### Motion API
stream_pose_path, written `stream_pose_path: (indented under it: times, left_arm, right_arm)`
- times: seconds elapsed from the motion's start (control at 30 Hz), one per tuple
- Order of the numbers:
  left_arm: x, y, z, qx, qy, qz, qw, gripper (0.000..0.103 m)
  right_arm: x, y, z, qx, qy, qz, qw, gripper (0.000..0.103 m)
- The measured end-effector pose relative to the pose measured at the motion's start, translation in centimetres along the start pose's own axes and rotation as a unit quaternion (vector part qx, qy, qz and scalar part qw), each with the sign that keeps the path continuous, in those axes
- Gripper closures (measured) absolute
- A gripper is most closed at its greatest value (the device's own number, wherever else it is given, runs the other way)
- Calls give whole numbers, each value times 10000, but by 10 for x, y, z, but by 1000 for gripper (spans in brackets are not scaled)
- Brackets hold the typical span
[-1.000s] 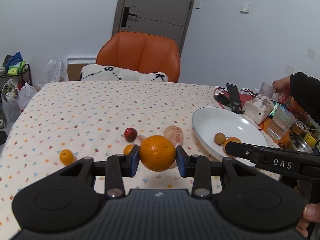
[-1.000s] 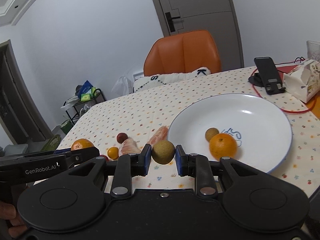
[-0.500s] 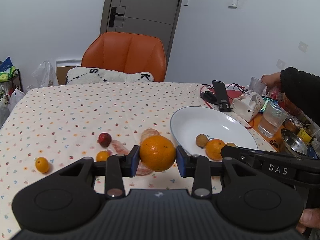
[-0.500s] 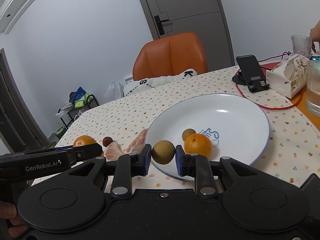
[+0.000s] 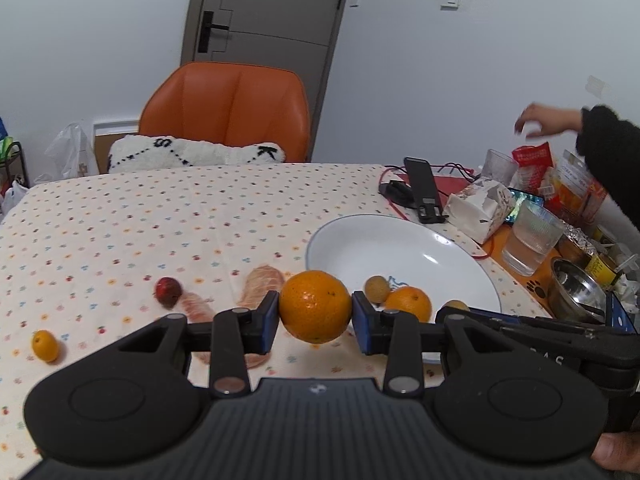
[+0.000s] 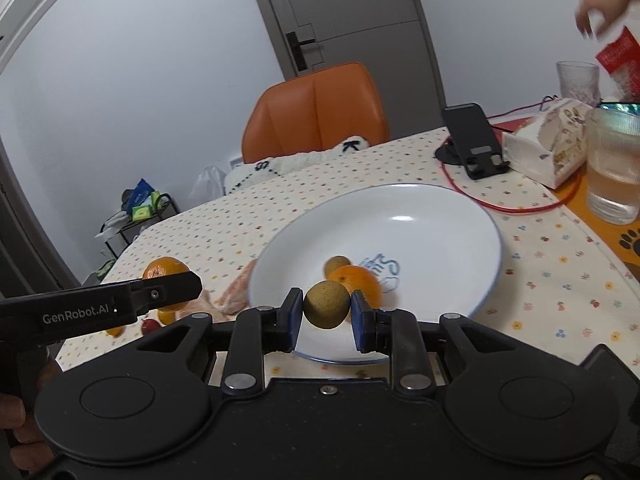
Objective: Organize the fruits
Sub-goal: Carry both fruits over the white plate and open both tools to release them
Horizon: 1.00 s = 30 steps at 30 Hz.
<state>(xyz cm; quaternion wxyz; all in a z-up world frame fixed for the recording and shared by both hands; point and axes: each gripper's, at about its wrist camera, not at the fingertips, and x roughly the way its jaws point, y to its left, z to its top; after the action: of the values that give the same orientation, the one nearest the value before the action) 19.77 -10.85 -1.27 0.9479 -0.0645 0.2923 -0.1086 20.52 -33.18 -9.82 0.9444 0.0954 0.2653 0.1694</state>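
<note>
Right wrist view: right gripper (image 6: 326,309) jaws clamp brown fruit (image 6: 326,305) over plate (image 6: 440,208) rim; left gripper (image 5: 315,316) jaws clamp orange (image 5: 315,306).

Home dining room: bench (image 5: 120,216) under patterned cloth, centre; orange chair (image 5: 228,108) and grey door (image 5: 264,12) behind; glasses (image 5: 530,240), snack packets (image 5: 572,184), tissue box (image 5: 480,208) at right.

Left gripper (image 5: 315,318) clamped on orange (image 5: 315,306) — fingers level. Right gripper (image 6: 326,316) pinched brown fruit (image 6: 326,305) — jaws narrow. Thumb (image 5: 616,450) showed under left grip.
</note>
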Motion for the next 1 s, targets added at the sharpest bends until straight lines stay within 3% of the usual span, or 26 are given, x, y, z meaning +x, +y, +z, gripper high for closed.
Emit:
stream_pose_path:
  times: [0.6, 1.0]
  left_arm:
    - [47, -30, 4, 199, 219, -329, 9990, 66]
    - [50, -20, 4, 100, 307, -184, 9993, 62]
  right_arm:
    - [-4, -26, 2, 178, -18, -299, 9994, 74]
    - [-8, -27, 2, 257, -57, -243, 9994, 72]
